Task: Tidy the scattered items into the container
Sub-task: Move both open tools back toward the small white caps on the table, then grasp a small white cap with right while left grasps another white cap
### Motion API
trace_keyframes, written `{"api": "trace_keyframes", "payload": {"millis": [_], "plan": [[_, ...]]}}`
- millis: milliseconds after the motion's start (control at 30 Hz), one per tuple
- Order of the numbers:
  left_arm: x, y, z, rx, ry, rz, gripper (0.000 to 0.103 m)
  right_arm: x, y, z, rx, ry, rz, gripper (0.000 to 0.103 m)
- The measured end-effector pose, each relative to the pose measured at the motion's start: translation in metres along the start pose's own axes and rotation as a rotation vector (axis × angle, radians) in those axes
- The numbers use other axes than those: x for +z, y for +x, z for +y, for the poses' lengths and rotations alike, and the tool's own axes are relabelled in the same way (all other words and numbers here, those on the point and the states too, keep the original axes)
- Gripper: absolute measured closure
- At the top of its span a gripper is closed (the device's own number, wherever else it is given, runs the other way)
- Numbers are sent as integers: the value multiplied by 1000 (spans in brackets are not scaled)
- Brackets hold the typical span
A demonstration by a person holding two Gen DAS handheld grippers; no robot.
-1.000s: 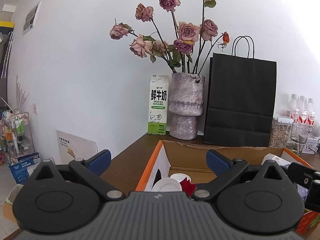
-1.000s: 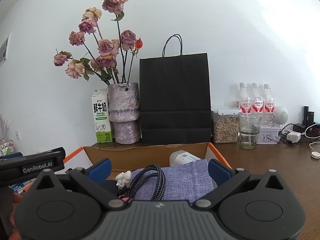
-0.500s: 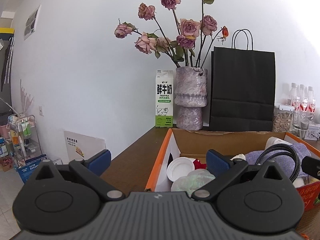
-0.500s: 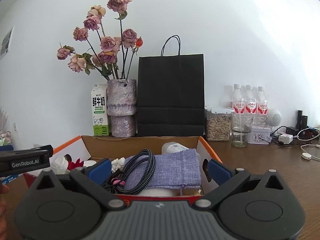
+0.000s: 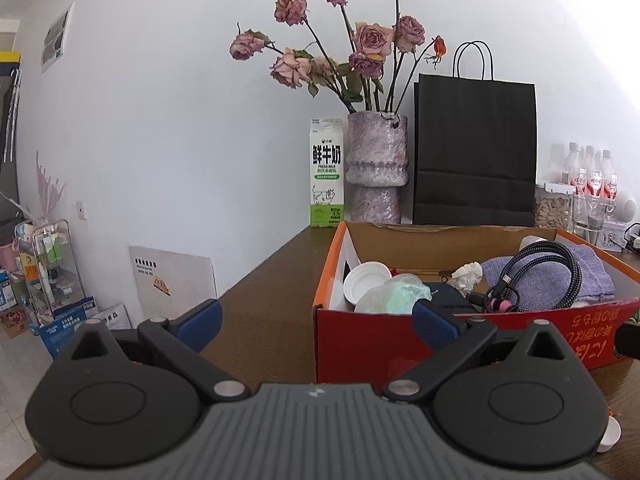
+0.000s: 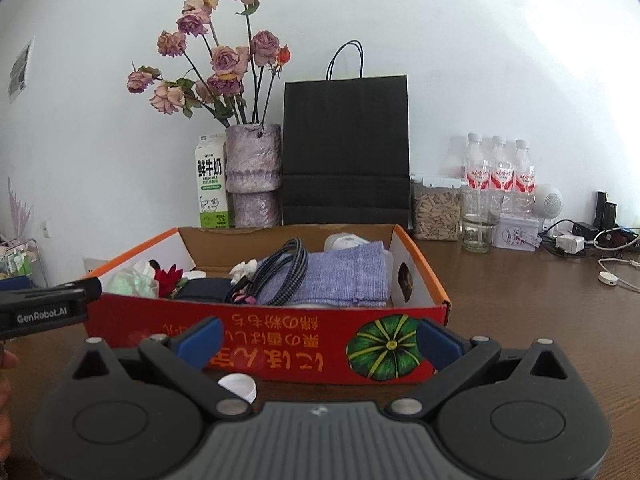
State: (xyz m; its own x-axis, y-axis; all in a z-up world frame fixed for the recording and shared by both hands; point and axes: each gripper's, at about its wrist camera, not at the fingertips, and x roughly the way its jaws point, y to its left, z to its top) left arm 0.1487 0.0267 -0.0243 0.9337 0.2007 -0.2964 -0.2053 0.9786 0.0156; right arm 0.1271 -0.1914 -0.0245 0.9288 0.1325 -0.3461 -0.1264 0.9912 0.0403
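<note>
Both empty and spread wide: left gripper (image 5: 316,322), right gripper (image 6: 318,340). Drop low onto white cap (image 6: 239,386) at lower centre, before box (image 6: 280,332).

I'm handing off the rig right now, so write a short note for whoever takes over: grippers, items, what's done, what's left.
Left gripper: open, holding nothing, in front of the box's left front corner.
Right gripper: open, holding nothing, in front of the box's front wall.
Cardboard box on the table holds the braided cable, purple cloth pouch, crumpled tissue, white lid and other small things.
Left: a white cap lies on the table outside the box, near the right gripper. Pick it up and drop it in.
</note>
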Motion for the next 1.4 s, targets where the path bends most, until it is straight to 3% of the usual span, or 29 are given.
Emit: {"api": "trace_keyframes", "payload": {"millis": [367,533,833,900,1400], "plan": [[-10,3,8,-53,3,173,0,-21,-6,12,55,-86,193,0],[-13,4,7,-68,17,223,0,-24,-1,16,56,-100,241,6],[-16,8,10,-74,14,265,0,-28,1,21,105,-86,296,48],[-17,8,11,-75,7,272,0,-27,0,22,112,-83,292,75],[-17,14,0,-105,49,301,0,-15,-3,4,88,-13,239,76]]}}
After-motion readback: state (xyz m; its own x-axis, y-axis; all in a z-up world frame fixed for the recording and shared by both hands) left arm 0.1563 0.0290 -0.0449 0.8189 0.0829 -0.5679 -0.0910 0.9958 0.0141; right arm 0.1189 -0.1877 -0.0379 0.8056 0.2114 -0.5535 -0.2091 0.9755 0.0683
